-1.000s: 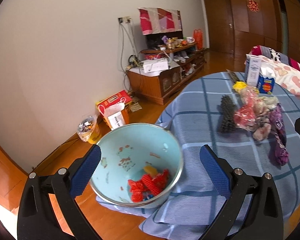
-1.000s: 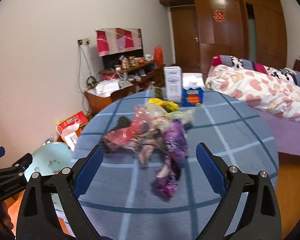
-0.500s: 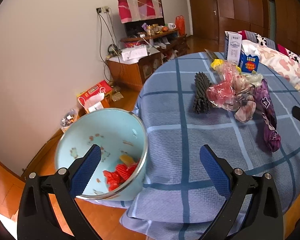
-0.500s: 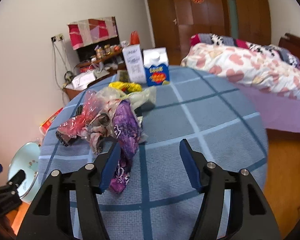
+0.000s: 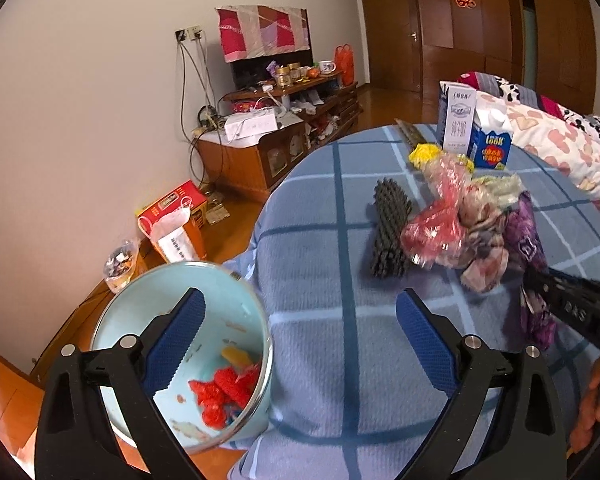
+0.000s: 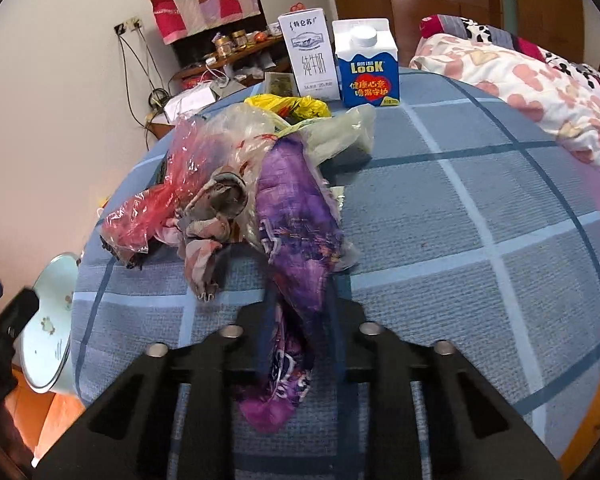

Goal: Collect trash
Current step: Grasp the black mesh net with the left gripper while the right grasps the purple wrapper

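Lying on the blue checked tablecloth (image 6: pixel 480 216), a purple wrapper (image 6: pixel 300 224) sits at the near side of a trash heap, its lower end pinched between the closed fingers of the right gripper (image 6: pixel 300 336). Beside it are a red plastic bag (image 6: pixel 148 212), a crumpled floral wrapper (image 6: pixel 212 216), a clear bag (image 6: pixel 336 132) and a yellow bag (image 6: pixel 288 106). A black spiky strip (image 5: pixel 388 228) lies just left of the heap. Behind stand a white carton (image 6: pixel 308 56) and a blue carton (image 6: pixel 368 68). Off the table's left edge, the left gripper (image 5: pixel 300 344) hangs with fingers wide and empty over a pale blue bin (image 5: pixel 136 312) holding red scraps (image 5: pixel 224 392).
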`<state>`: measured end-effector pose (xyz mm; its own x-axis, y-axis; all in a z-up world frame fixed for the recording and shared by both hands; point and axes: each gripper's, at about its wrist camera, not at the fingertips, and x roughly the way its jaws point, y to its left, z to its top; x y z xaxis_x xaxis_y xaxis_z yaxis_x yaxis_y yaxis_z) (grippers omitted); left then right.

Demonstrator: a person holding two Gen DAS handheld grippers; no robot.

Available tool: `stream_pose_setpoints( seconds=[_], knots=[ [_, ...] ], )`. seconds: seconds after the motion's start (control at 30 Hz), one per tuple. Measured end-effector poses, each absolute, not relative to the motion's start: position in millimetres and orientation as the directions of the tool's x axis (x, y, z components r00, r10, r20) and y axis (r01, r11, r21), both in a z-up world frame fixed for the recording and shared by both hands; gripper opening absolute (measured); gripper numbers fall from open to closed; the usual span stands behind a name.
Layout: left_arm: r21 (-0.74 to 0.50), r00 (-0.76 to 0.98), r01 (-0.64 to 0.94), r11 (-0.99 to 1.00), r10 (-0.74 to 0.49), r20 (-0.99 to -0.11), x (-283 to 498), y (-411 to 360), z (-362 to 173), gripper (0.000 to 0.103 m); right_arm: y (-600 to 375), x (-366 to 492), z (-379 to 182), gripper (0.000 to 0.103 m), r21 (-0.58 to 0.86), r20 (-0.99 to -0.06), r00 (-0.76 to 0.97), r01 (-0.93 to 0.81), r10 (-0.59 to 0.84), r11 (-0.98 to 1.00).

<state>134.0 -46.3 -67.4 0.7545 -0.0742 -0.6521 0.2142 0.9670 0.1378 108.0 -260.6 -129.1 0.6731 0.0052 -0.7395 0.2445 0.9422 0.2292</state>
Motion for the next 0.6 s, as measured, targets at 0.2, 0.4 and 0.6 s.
stream_pose_setpoints(
  seconds=[0.2, 0.4, 0.6],
  knots=[
    [0.087, 0.751, 0.233, 0.968, -0.123, -0.648, 157, -56, -62, 0.089, -279, 84, -93, 0.019, 0.174, -0.644, 0.758, 0.276, -0.103, 0.945],
    [0.069, 0.76, 0.217, 0.974, -0.124, -0.638, 193, -68, -60, 0.084, -303, 82, -80, 0.019, 0.135, -0.616, 0.769, 0.319, -0.173, 0.938],
    [0.013, 0.687, 0.256, 0.967, -0.172, -0.706, 230, -91, -90, 0.076, -311, 89, -88, 0.02, 0.168, -0.625, 0.766, 0.317, -0.148, 0.933]
  ],
)
